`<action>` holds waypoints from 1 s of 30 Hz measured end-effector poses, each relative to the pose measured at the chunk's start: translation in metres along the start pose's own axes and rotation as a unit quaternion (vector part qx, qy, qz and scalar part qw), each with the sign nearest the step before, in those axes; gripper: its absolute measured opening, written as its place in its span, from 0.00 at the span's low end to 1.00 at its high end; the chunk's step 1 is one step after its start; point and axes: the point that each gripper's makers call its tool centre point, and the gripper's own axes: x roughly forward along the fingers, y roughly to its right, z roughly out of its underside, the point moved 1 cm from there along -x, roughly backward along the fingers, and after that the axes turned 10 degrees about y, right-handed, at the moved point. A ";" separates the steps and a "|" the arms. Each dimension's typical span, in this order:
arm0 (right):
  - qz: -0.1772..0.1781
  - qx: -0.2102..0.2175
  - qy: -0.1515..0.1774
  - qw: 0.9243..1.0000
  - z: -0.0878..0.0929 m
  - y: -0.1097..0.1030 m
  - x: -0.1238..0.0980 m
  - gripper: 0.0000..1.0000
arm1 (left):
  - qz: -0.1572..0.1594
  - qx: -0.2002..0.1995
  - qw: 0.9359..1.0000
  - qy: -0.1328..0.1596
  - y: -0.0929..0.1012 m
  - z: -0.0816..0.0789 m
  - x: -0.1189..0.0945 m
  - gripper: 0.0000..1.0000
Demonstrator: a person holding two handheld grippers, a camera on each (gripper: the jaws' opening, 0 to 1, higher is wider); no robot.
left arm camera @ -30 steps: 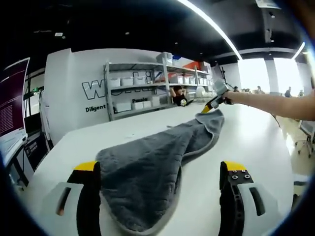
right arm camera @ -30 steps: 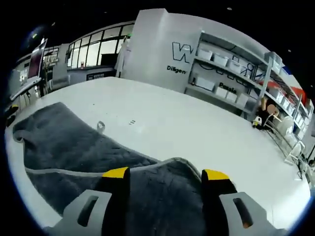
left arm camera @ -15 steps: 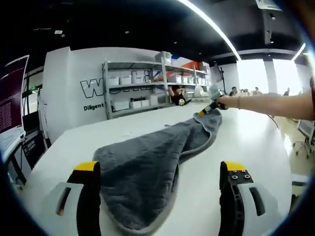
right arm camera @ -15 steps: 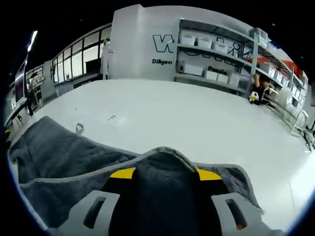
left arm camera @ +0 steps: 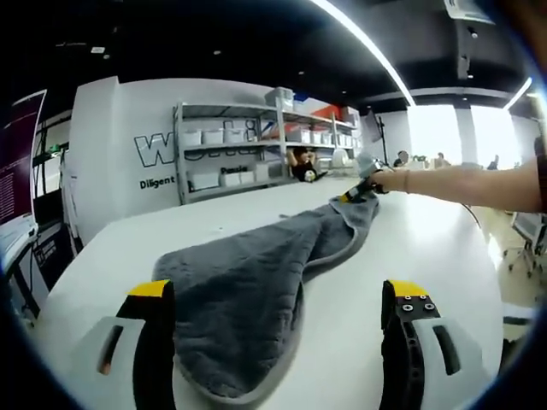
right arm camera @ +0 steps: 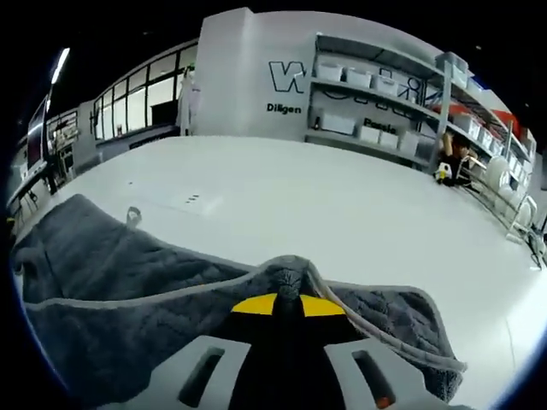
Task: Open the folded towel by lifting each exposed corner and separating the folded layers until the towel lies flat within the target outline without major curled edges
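Note:
A grey towel [left arm camera: 244, 295] with a pale hem lies folded lengthwise on the white table [left arm camera: 427, 248]. It runs from between my left gripper's jaws to the far end. My left gripper [left arm camera: 278, 289] stands open, its yellow-tipped jaws on either side of the towel's near end. In the left gripper view a person's arm [left arm camera: 461, 181] holds my right gripper [left arm camera: 357, 191] at the towel's far corner. In the right gripper view my right gripper [right arm camera: 279, 305] is shut on the towel's hem, which bunches up over the tips. The rest of the towel [right arm camera: 102, 273] spreads to the left, with a small hanging loop [right arm camera: 132, 214].
The white table [right arm camera: 342, 205] stretches wide around the towel. Behind it stand metal shelves [left arm camera: 248, 154] with white bins and a white wall with dark lettering [right arm camera: 295, 81]. A person sits by the shelves [left arm camera: 299, 164]. An office chair [left arm camera: 530, 239] stands at the right.
My right gripper's jaws have gone from open astride the towel's edge to shut on it, and the hem now puckers up. My left gripper stays open; its view drifted slightly.

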 end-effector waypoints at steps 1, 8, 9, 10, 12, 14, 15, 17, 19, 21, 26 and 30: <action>0.000 -0.001 0.002 1.000 -0.001 0.000 0.003 0.03 | -0.003 -0.002 1.000 0.000 -0.002 0.000 -0.001 0.99; 0.006 -0.018 0.038 0.999 -0.016 0.003 -0.001 0.01 | -0.004 -0.007 1.000 0.004 -0.003 -0.001 -0.001 0.99; 0.005 -0.019 0.042 0.999 -0.014 0.001 -0.007 0.01 | -0.004 -0.007 1.000 0.005 -0.003 -0.001 -0.002 0.99; 0.006 -0.021 0.049 0.999 -0.016 0.001 -0.011 0.01 | -0.004 -0.007 1.000 0.005 -0.003 -0.001 -0.002 0.99; 0.004 -0.022 0.066 0.998 -0.024 0.002 -0.015 0.01 | -0.002 -0.008 1.000 0.007 -0.002 -0.002 -0.001 0.99; -0.005 -0.015 0.085 0.996 -0.032 0.002 -0.021 0.01 | 0.000 -0.008 1.000 0.007 -0.001 -0.001 -0.001 0.99; -0.008 -0.013 0.088 0.996 -0.033 0.002 -0.026 0.01 | 0.001 -0.008 1.000 0.007 -0.001 -0.001 -0.001 0.99; -0.009 -0.015 0.105 0.994 -0.036 -0.001 -0.038 0.01 | 0.001 -0.008 1.000 0.005 0.000 0.000 -0.001 0.99; -0.008 -0.019 0.123 0.992 -0.043 0.001 -0.046 0.01 | 0.001 -0.009 1.000 0.007 0.000 -0.001 -0.001 0.99; -0.007 -0.033 0.135 0.990 -0.046 0.002 -0.057 0.01 | 0.002 -0.010 1.000 0.008 0.001 -0.001 -0.001 0.99; -0.028 -0.038 0.164 0.985 -0.050 -0.005 -0.084 0.01 | -0.003 -0.015 1.000 0.009 -0.001 -0.001 -0.001 0.99; -0.048 -0.055 0.172 0.982 -0.047 -0.018 -0.109 0.01 | -0.004 -0.016 1.000 0.005 -0.002 0.002 0.000 0.99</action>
